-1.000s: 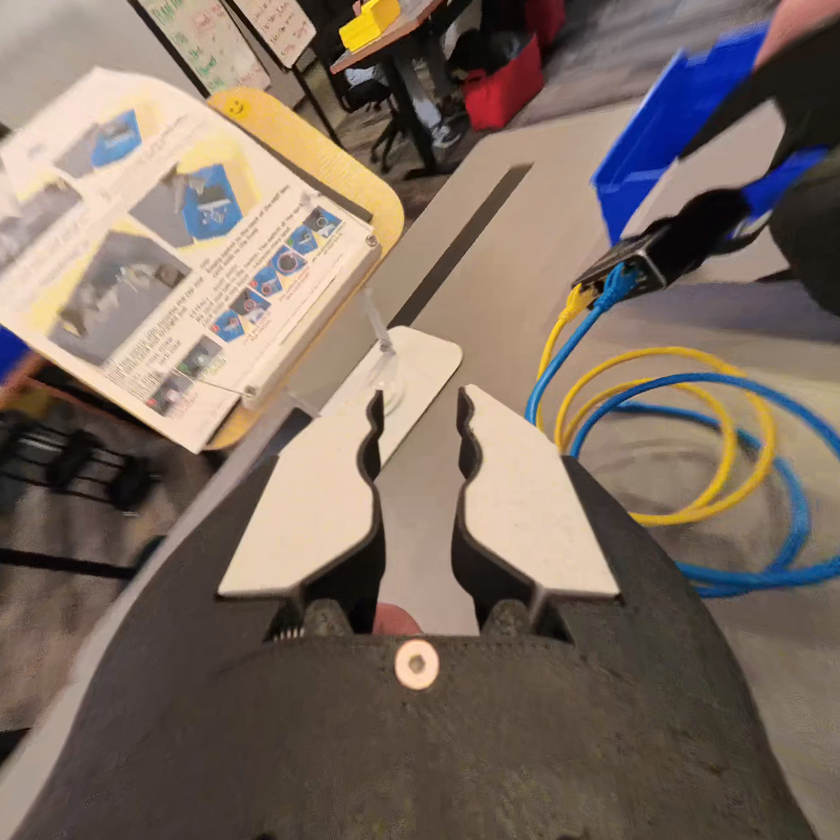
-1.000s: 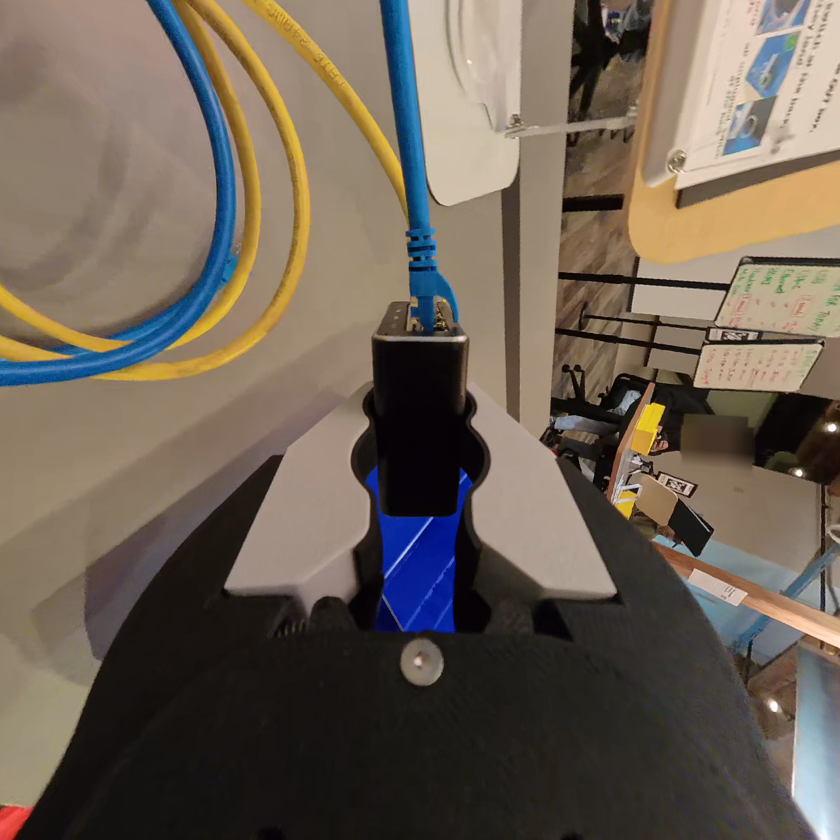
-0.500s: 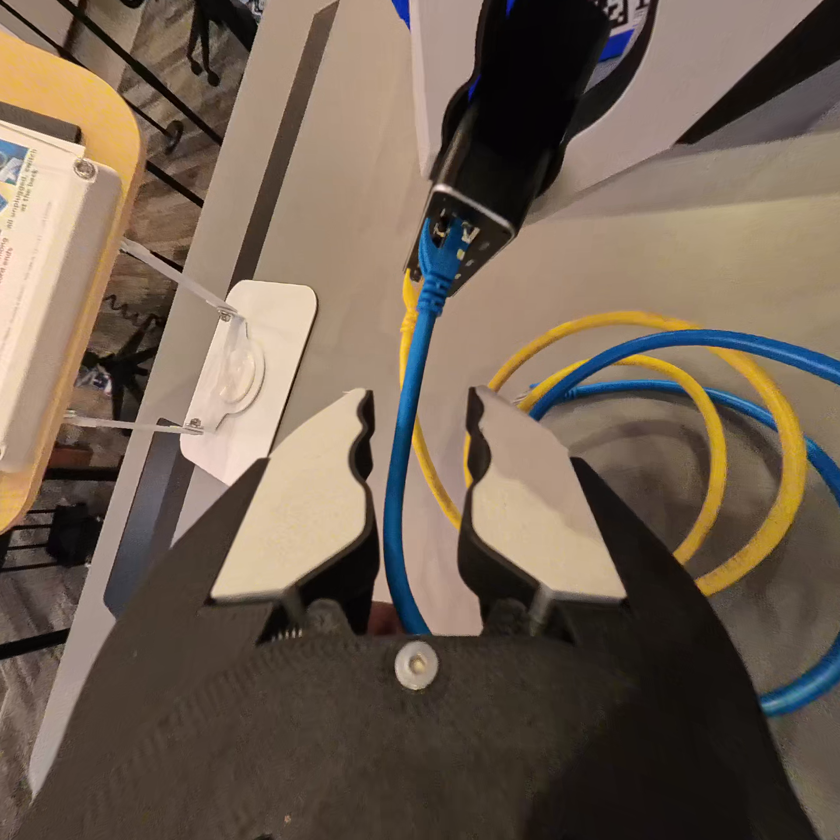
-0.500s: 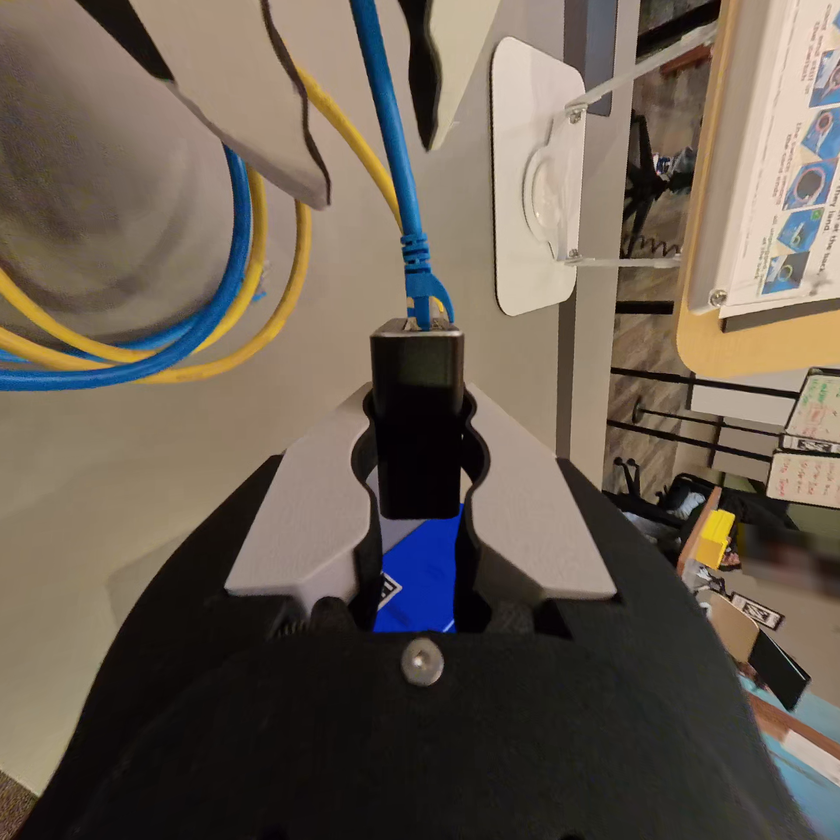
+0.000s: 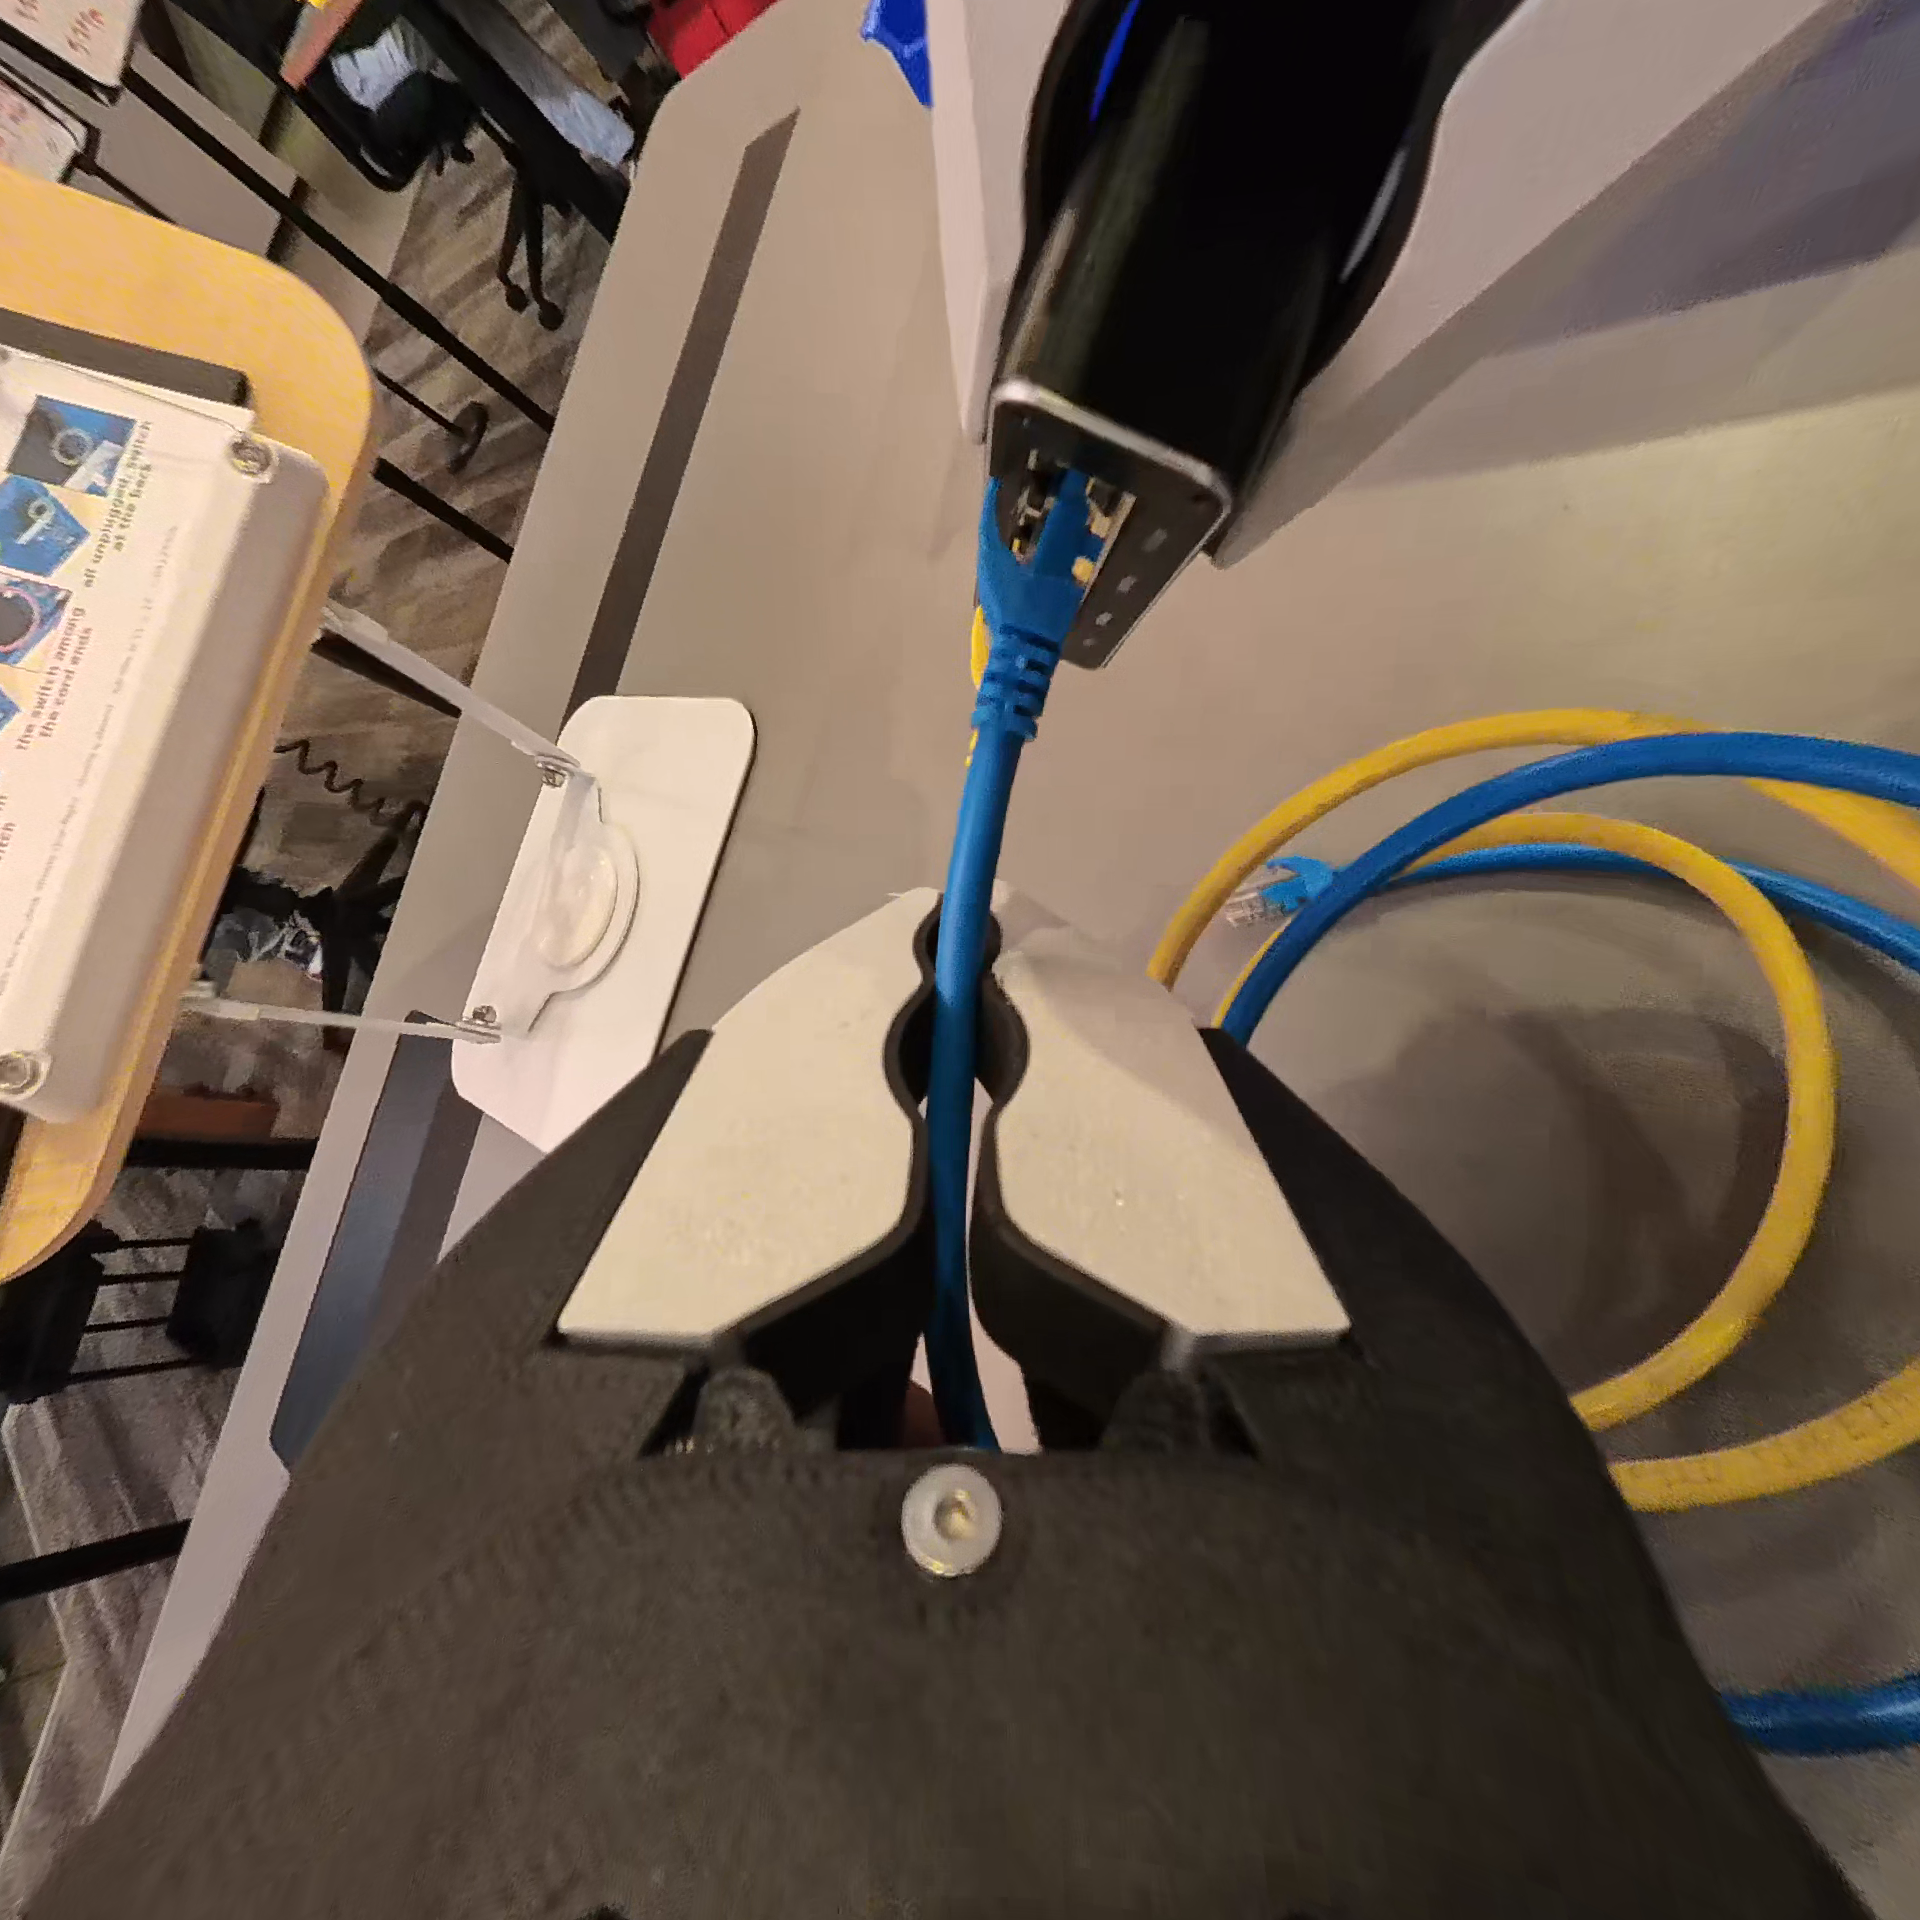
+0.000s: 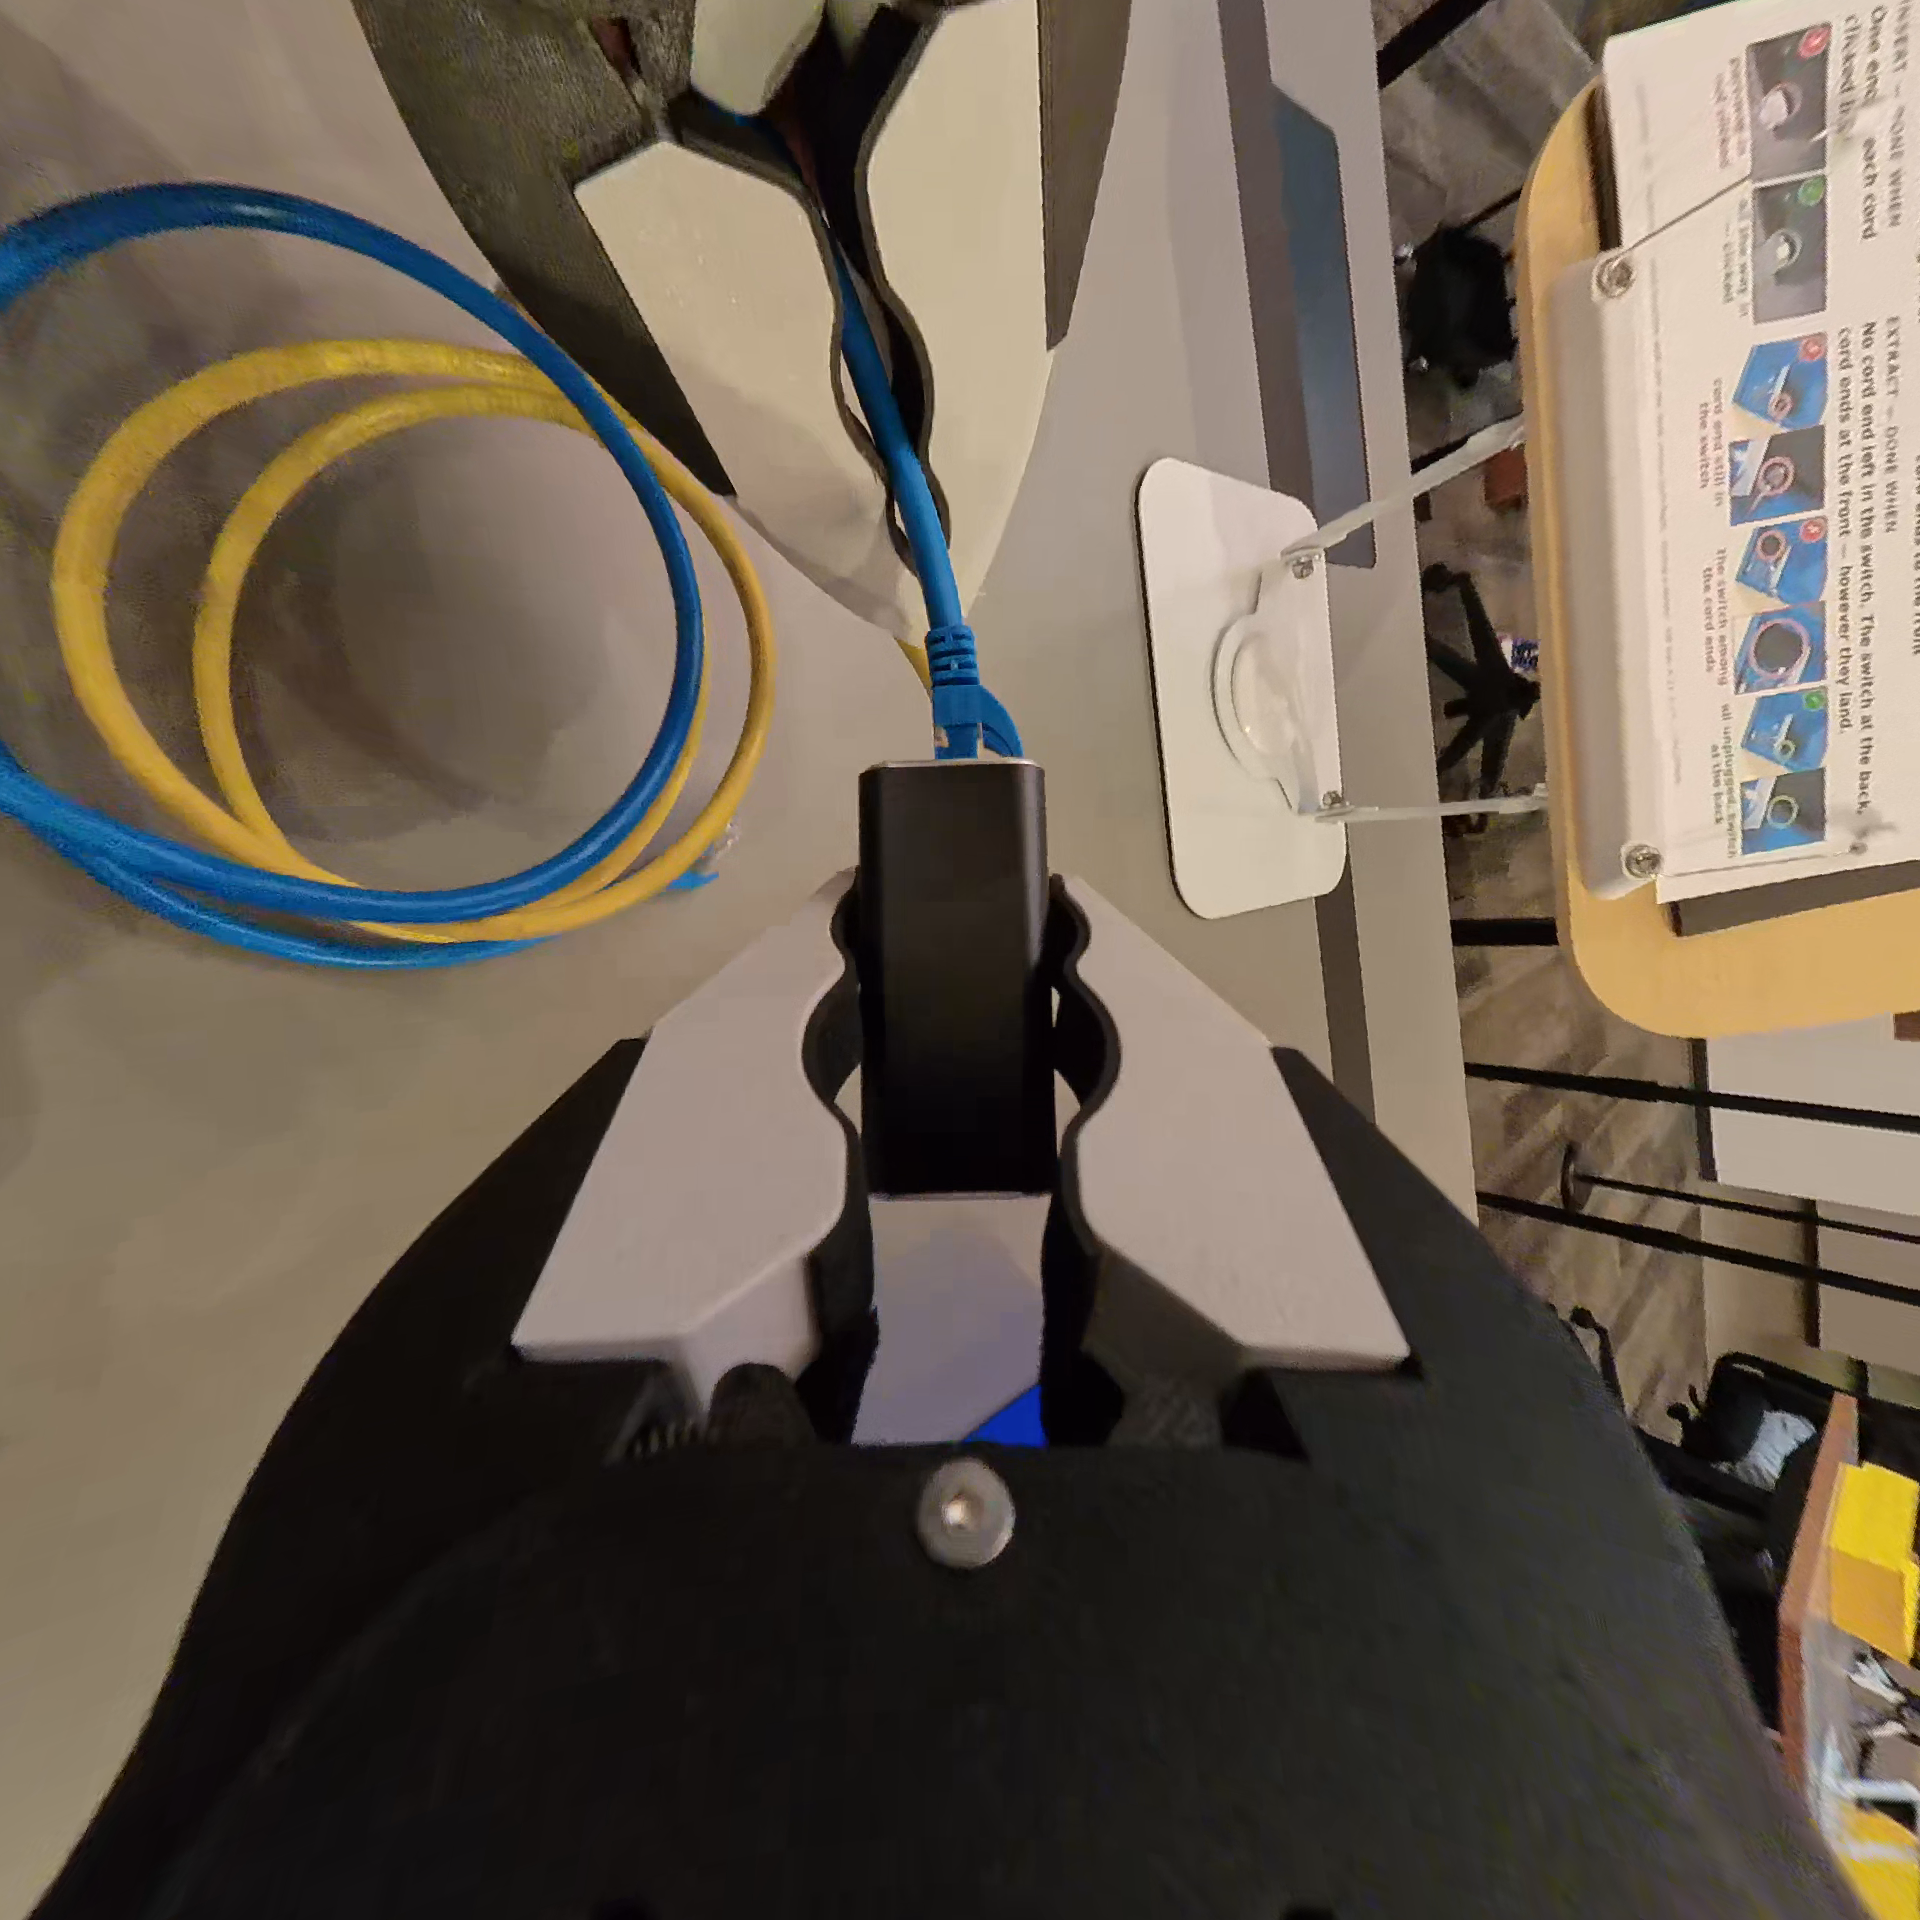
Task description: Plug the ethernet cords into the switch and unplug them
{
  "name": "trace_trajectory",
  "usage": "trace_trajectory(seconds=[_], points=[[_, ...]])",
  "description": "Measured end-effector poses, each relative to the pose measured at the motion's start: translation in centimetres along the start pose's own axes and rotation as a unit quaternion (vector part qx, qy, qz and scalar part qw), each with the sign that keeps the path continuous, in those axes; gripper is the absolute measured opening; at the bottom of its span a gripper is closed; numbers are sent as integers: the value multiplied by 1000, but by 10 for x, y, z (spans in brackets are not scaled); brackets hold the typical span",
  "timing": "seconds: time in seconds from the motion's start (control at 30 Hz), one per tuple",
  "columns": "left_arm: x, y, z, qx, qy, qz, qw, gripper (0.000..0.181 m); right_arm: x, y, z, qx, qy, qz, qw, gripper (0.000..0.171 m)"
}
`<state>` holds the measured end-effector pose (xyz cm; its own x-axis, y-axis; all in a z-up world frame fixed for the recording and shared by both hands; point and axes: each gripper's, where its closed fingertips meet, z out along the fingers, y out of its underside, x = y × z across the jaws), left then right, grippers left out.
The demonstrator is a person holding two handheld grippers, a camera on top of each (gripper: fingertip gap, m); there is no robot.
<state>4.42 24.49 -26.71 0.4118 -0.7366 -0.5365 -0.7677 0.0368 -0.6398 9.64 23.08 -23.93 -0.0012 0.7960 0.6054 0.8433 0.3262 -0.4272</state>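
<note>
My right gripper (image 6: 951, 894) is shut on the black switch (image 6: 951, 977) and holds it above the grey table. A blue cord (image 6: 914, 488) is plugged into the switch's front, and a yellow plug (image 5: 977, 649) sits just behind it. My left gripper (image 5: 961, 925) is shut on the blue cord (image 5: 971, 831), a short way back from its plug (image 5: 1023, 582). The switch (image 5: 1143, 312) is straight ahead in the left wrist view. The left gripper also shows at the top of the right wrist view (image 6: 831, 260).
Coils of yellow cord (image 6: 135, 665) and blue cord (image 6: 665, 540) lie on the grey table (image 6: 208, 1143), with a loose blue plug (image 5: 1273, 894) among them. A white stand base (image 6: 1236, 686) holds an instruction sheet (image 6: 1766, 416) by the table's edge. One gripper's finger ends stand about 6 cm off the other's.
My left gripper swung over to the switch, moved in along the blue cord and shut on it. My right gripper has kept hold of the switch.
</note>
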Motion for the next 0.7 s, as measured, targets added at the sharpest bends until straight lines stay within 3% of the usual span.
trace_trajectory(seconds=[0.13, 0.4, 0.6, 0.7], points=[[-7, -8, -5, 34, -12, -11, 999, 0, 6, -11, -9, 50, 10, 9, 999, 32], [-21, -21, -22, 102, -33, -10, 994, 1, 29, -21, -51, 145, 36, 25, 988, 55], [-27, -46, -44, 168, -26, -18, 985, 1, 25, 3, -53, 110, 27, -5, 994, 72], [-23, -60, -57, 214, 3, -32, 976, 1, 23, -4, -55, 136, 33, -21, 990, 70]])
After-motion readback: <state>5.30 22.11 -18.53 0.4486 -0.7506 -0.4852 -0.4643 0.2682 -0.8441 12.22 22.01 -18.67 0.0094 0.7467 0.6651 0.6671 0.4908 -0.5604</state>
